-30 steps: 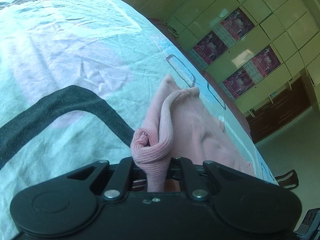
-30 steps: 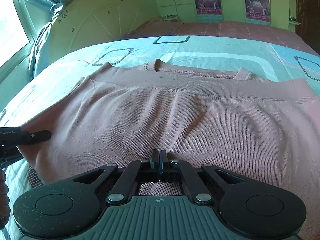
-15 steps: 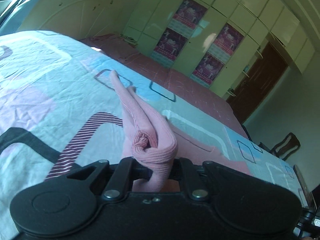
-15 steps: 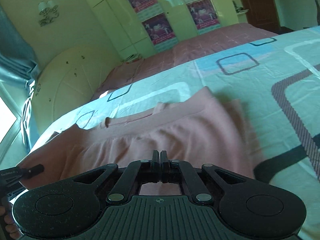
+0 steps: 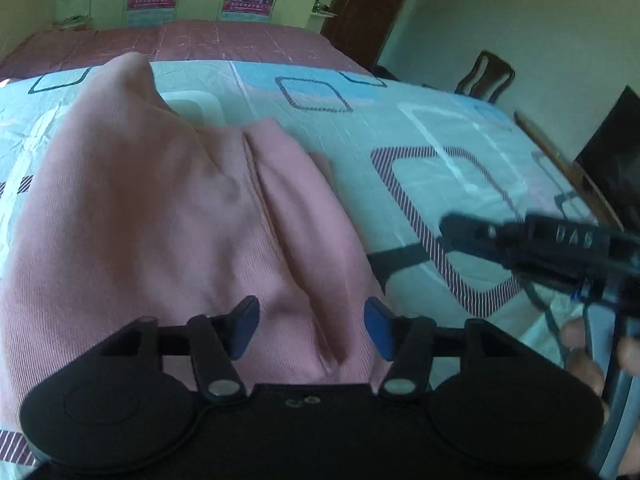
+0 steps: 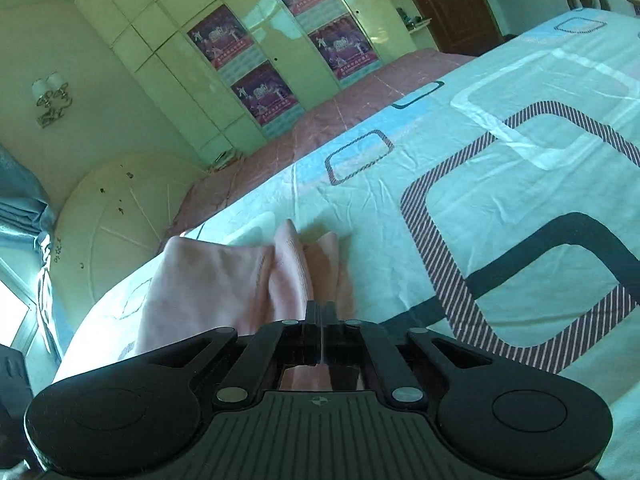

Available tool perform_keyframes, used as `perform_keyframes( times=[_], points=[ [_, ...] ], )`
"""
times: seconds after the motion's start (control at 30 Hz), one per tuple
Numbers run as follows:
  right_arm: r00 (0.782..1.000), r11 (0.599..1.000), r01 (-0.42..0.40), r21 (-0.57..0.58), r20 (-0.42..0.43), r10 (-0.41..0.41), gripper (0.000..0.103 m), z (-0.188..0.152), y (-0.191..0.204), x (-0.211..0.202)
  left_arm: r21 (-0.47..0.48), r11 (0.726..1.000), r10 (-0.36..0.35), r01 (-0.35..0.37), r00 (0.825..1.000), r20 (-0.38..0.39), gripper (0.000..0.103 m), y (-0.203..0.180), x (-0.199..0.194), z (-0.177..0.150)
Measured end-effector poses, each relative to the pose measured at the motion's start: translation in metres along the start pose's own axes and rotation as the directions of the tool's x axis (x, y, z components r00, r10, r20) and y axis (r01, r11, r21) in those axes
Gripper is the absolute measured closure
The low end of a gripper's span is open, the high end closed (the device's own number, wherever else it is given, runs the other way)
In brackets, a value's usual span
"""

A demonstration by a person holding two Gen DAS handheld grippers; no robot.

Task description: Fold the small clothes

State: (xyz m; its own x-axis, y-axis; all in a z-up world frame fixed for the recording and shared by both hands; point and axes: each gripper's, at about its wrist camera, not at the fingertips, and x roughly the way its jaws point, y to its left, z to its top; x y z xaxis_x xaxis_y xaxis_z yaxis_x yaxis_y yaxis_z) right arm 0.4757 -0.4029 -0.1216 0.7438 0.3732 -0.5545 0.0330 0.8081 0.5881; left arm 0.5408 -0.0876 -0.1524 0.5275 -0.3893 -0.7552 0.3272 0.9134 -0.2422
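**Left wrist view: pink knit slack between parted fingers**

The pink ribbed sweater (image 5: 168,216) lies bunched in soft folds on the patterned bedsheet (image 5: 440,140), just ahead of and beneath the left gripper (image 5: 312,322), whose blue-padded fingers (image 5: 246,320) stand wide apart, holding nothing. The right gripper (image 6: 320,312) has its black fingers pressed together on a pleated edge of the same knit. Glossy cream wardrobe doors (image 6: 248,40) stand beyond.

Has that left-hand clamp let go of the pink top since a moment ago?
Yes. The left gripper was clamped on bunched fabric; now its jaws stand apart and the pink top lies on the patterned bedsheet.
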Motion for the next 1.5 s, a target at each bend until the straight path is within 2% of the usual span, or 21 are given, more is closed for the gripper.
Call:
perform_keyframes(
  times=[0.03,0.1,0.13,0.17,0.2,0.23,0.3,0.37,0.4,0.47,0.53,0.7,0.8,0.9,1.0,1.07,1.13,1.2,1.27,1.37,1.5],
  points=[
    [1.000,1.000,-0.017,-0.011,0.021,0.018,0.032,0.001,-0.001,-0.005,0.010,1.000,-0.022,0.022,0.999,0.034,0.046,0.000,-0.010,-0.003],
    [0.995,0.995,-0.093,-0.033,0.027,0.094,0.031,0.003,0.000,-0.012,-0.023,0.999,-0.032,0.034,0.995,0.095,0.047,0.016,-0.032,-0.001],
    [0.992,0.991,-0.127,-0.034,0.015,0.128,0.034,0.003,0.003,-0.011,-0.043,0.999,-0.008,0.014,0.991,0.134,0.049,0.027,-0.044,0.001],
    [0.988,0.987,-0.156,-0.033,-0.003,0.156,0.046,0.003,0.007,-0.006,-0.059,0.998,0.033,-0.023,0.984,0.176,0.049,0.040,-0.053,0.006],
    [0.983,0.983,-0.181,-0.032,-0.022,0.181,0.053,0.003,0.011,0.000,-0.080,0.994,0.094,-0.079,0.972,0.215,0.052,0.055,-0.061,0.011],
    [0.978,0.978,-0.204,-0.032,-0.040,0.203,0.053,0.002,0.016,0.006,-0.110,0.986,0.151,-0.129,0.961,0.231,0.052,0.071,-0.066,0.015],
    [0.970,0.971,-0.234,-0.045,-0.081,0.230,0.055,-0.002,0.027,0.021,-0.182,0.966,0.223,-0.183,0.948,0.229,0.060,0.106,-0.071,0.021],
    [0.960,0.967,-0.250,-0.056,-0.142,0.240,0.055,-0.008,0.036,0.045,-0.228,0.950,0.261,-0.214,0.943,0.206,0.060,0.130,-0.069,0.022],
    [0.957,0.967,-0.247,-0.056,-0.170,0.234,0.055,-0.011,0.038,0.056,-0.238,0.946,0.264,-0.219,0.948,0.177,0.060,0.140,-0.064,0.020],
    [0.947,0.968,-0.247,-0.040,-0.220,0.233,0.055,-0.018,0.042,0.076,-0.236,0.947,0.250,-0.217,0.961,0.120,0.067,0.151,-0.052,0.015],
    [0.938,0.969,-0.246,-0.028,-0.259,0.231,0.055,-0.023,0.043,0.091,-0.242,0.945,0.247,-0.219,0.965,0.090,0.075,0.156,-0.040,0.005],
    [0.924,0.973,-0.230,-0.033,-0.321,0.207,0.060,-0.034,0.047,0.108,-0.278,0.939,0.238,-0.201,0.965,0.106,0.075,0.171,-0.043,-0.008],
    [0.930,0.977,-0.202,-0.060,-0.323,0.173,0.060,-0.035,0.051,0.112,-0.273,0.945,0.214,-0.178,0.971,0.107,0.075,0.176,-0.044,-0.009],
    [0.954,0.983,-0.155,-0.101,-0.272,0.122,0.060,-0.034,0.056,0.109,-0.285,0.947,0.184,-0.147,0.977,0.107,0.074,0.180,-0.044,-0.009],
    [0.946,0.982,-0.161,-0.098,-0.298,0.126,0.060,-0.037,0.054,0.113,-0.291,0.948,0.163,-0.126,0.981,0.107,0.072,0.183,-0.042,-0.009],
    [0.934,0.978,-0.197,-0.066,-0.317,0.167,0.060,-0.034,0.055,0.116,-0.297,0.948,0.148,-0.111,0.983,0.105,0.070,0.187,-0.040,-0.008],
    [0.930,0.973,-0.212,-0.095,-0.324,0.171,0.066,-0.033,0.063,0.116,-0.299,0.949,0.139,-0.102,0.985,0.104,0.069,0.190,-0.039,-0.007],
    [0.942,0.970,-0.173,-0.168,-0.317,0.113,0.081,-0.036,0.073,0.120,-0.289,0.952,0.140,-0.105,0.985,0.101,0.069,0.190,-0.039,-0.004],
    [0.955,0.953,-0.147,-0.266,-0.290,0.066,0.089,-0.041,0.087,0.121,-0.247,0.957,0.185,-0.153,0.976,0.112,0.072,0.183,-0.043,0.004],
    [0.974,0.909,-0.114,-0.401,-0.226,0.022,0.092,-0.044,0.111,0.109,-0.134,0.971,0.218,-0.197,0.963,0.159,0.077,0.167,-0.047,0.022],
    [0.995,0.855,-0.086,-0.512,-0.094,0.044,0.093,-0.033,0.137,0.062,-0.045,0.990,0.141,-0.136,0.979,0.147,0.077,0.152,-0.039,0.039]
  ],
)
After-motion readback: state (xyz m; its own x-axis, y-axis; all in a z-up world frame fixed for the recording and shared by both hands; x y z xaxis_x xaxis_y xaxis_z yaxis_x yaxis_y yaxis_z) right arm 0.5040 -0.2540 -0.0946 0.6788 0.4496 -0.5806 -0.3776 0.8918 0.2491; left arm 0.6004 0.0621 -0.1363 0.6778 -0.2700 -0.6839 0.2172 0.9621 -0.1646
